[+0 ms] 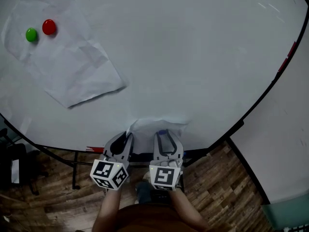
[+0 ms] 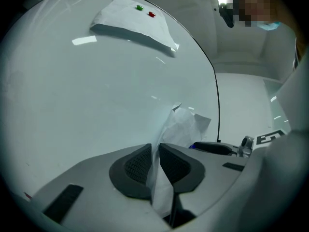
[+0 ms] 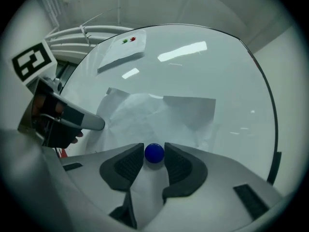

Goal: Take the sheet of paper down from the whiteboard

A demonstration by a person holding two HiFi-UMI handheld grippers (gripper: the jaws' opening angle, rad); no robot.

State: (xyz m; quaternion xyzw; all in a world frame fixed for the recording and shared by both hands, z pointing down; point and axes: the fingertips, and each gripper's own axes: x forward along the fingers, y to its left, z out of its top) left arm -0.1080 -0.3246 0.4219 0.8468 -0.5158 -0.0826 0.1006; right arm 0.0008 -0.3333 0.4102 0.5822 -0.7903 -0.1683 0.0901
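A crumpled white sheet (image 1: 159,124) hangs low on the whiteboard (image 1: 193,57), near its bottom edge. My left gripper (image 1: 126,137) is shut on the sheet's left part; in the left gripper view the paper (image 2: 186,127) runs down between the closed pads (image 2: 137,163). My right gripper (image 1: 163,133) points level at the board. Its jaws sit on both sides of a blue magnet (image 3: 154,152) that lies on the sheet (image 3: 159,115), and the pads touch it. The two grippers stand side by side.
A second sheet (image 1: 72,66) hangs at the board's upper left under a green magnet (image 1: 31,34) and a red magnet (image 1: 49,27). The board's black frame (image 1: 251,111) curves round at the right. Below are a wooden floor (image 1: 212,187) and a stand leg (image 1: 73,170).
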